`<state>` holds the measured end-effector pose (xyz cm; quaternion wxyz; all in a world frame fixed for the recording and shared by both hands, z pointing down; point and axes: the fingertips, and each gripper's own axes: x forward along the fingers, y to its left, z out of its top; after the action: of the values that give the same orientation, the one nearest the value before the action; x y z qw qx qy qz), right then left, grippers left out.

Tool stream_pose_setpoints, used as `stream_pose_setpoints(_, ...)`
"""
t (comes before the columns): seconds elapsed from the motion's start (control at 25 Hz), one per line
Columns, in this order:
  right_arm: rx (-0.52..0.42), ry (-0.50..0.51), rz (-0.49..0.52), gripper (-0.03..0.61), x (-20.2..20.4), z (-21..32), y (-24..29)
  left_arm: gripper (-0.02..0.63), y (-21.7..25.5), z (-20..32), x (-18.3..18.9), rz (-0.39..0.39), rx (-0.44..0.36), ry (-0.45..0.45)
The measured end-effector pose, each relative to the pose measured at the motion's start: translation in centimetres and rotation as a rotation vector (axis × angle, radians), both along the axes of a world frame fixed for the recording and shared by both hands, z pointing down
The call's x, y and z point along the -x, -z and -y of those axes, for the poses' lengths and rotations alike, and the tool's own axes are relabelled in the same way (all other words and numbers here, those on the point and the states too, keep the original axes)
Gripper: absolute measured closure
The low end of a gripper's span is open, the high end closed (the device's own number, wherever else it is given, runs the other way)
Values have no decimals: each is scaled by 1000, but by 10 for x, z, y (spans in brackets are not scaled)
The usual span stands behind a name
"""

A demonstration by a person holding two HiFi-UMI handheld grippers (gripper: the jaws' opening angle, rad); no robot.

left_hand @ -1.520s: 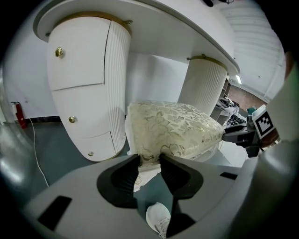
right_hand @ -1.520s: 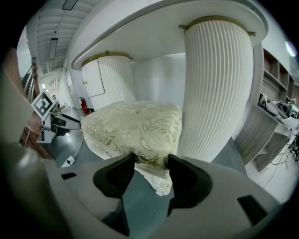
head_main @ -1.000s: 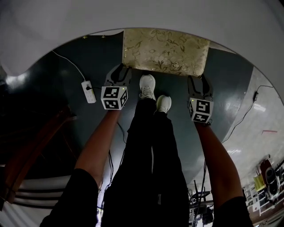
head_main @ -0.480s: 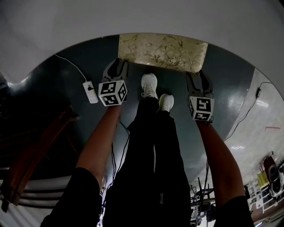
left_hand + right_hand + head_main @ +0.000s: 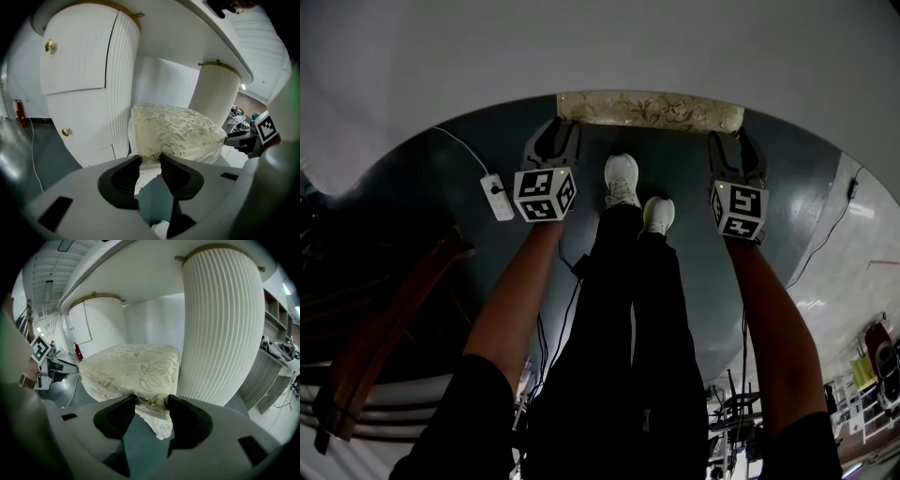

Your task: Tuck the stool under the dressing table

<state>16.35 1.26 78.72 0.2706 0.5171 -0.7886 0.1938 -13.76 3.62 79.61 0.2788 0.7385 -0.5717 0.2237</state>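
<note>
Clearly both tools had a hold. The left gripper (image 5: 150, 159) was clamped on the near left corner of the stool (image 5: 174, 129), its jaws pinching the hem of the gold-patterned cushion (image 5: 164, 123). The right gripper (image 5: 152, 401) was clamped the same way on the near right corner, with the white fringe (image 5: 161, 425) hanging between its jaws. The person's shoes (image 5: 622, 178) stood just behind, at the middle of the head view. Only a thin strip of the seat showed there at the upper middle, beyond the edge of the dressing table (image 5: 581, 47), so the tuck looked nearly finished. To finish it well, both hands should push level and evenly, so the seat stays square between the two ribbed pedestals. The right pedestal (image 5: 220, 324) stood just beside that corner and could catch it. Lifting by the fabric would likely strain the hem, so a low, steady shove seemed wiser, with the jaws let go only once the front edge was under. The dark floor (image 5: 787, 216) looked smooth and glossy, which should let the legs slide. A power strip (image 5: 497, 197) with its cable lay at the left of the head view, apart from the path. Farther off were a white cabinet (image 5: 75, 89) with brass knobs (image 5: 48, 45), a plain white wall (image 5: 157, 324) behind the seat, and shelves (image 5: 276, 357) at the far right of the right gripper view.
</note>
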Motion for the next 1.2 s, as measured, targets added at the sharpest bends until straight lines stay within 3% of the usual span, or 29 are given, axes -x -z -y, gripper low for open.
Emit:
stream_pose_setpoints(0.16,-3,32,7,350,-1,2,1,466,1,4,-1,18,1,20)
stream_pose_setpoints(0.48,-14,-39,11,350,-15,16,6,466,7,23,-15,31,11,-8)
stream_pose_setpoints(0.84,17,-12,-8,350,4,13,-10,465,-9,16,6,-1,-3,16)
stream_pose_setpoints(1.0,27,-16,-57,350,1,1,11,469,23,-1,-7,-63,-36,50)
stream_pose_setpoints(1.2,-17,-3,-22,351,7,-15,63,469,70,-21,-22,-68,-69,16)
